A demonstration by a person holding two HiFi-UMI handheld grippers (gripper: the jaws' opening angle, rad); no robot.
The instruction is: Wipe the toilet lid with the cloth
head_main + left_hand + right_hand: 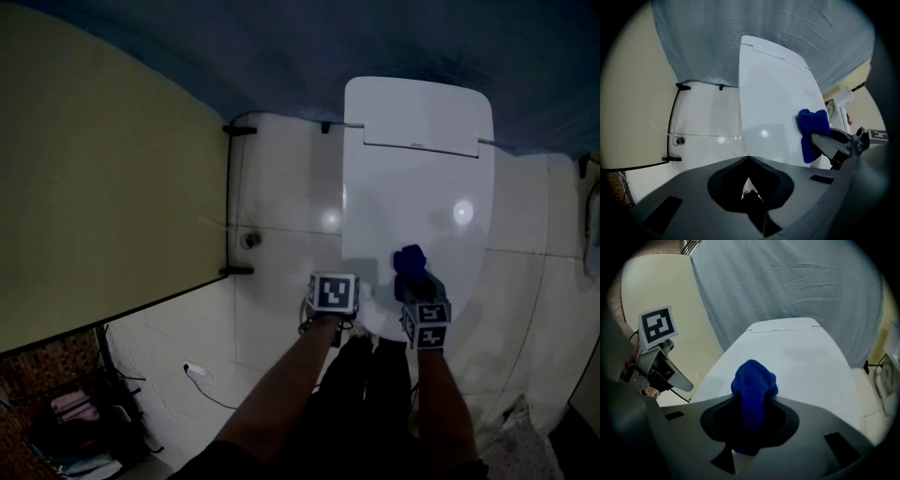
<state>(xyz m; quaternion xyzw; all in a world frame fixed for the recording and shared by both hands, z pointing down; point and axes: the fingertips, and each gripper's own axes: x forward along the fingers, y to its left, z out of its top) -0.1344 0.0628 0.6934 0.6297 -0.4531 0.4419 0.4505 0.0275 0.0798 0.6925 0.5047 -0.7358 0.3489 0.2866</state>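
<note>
right now i'm clamping the blue cloth [753, 380] in my right gripper [751, 404], bunched ahead of the jaws against the toilet lid [811, 357] for wiping. my left gripper [749, 161] is hovering beside it, jaws together, empty.

My head view looks steeply down on the glossy white toilet lid [417, 187]. Both gripper views face along it close up; all 3 share it.

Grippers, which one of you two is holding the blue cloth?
The right gripper: the blue cloth is pinched in its jaws. The left gripper is shut and holds nothing.
</note>
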